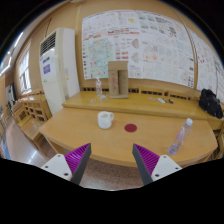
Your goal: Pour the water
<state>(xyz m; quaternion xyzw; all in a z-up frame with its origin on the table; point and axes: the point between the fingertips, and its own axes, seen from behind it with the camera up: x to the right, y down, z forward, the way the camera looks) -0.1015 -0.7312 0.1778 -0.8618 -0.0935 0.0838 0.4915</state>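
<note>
**Gripper view: fingers spread, nothing held**

Gripper view shows my fingers [112,160] parted wide and empty, their purple pads [146,158] facing each other over the floor. Just beyond them stands the wooden surface [70,135]. On it sit a white mug [105,120], a red coaster [130,127] just beside it, and a clear water bottle [181,135] well apart toward the right-hand end. Behind, a second bench runs along a wall hung with posters [140,45].

A wooden counter [90,135] is seen before a wall hung with large posters [140,45]; an air conditioner [58,62] is stood beside windows [22,70]
</note>
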